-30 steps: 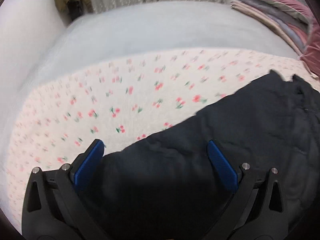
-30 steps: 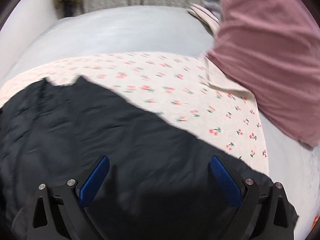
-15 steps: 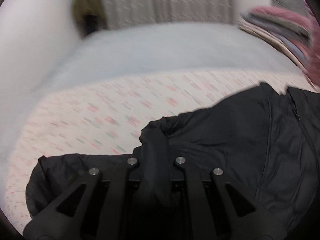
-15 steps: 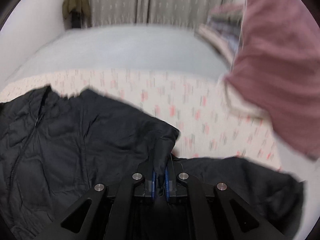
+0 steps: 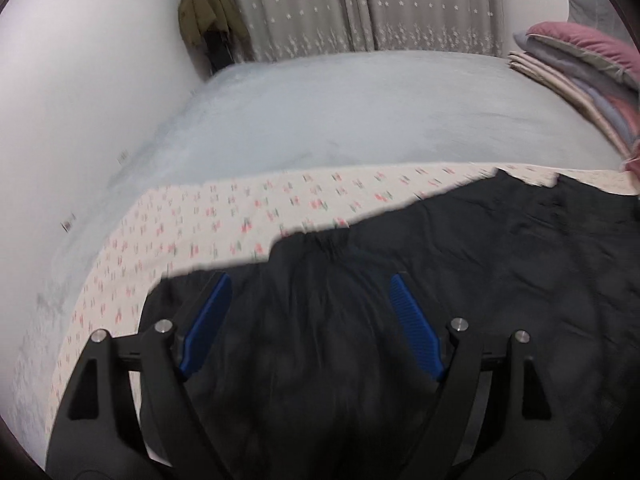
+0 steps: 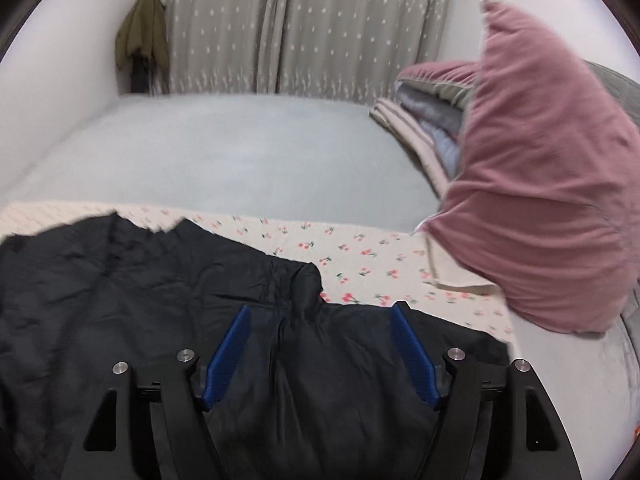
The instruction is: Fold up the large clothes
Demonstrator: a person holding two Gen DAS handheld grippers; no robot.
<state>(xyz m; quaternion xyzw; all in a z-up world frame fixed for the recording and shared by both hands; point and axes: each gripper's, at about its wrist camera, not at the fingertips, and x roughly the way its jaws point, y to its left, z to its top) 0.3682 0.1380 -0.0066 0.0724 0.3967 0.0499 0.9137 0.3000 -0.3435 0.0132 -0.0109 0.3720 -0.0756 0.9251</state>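
Here both claws, left claw (image 5: 310, 322) and right claw (image 6: 320, 354), gape above the black jacket (image 5: 460, 280); no writing legible.

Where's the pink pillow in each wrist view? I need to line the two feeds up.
Left wrist: only a sliver of the pink pillow at the far right edge, below the folded bedding.
Right wrist: the pink pillow fills the right side, standing tilted on the floral sheet, apart from the black jacket.
Shared landmark: the olive coat hanging beside the curtain, upper left in both.
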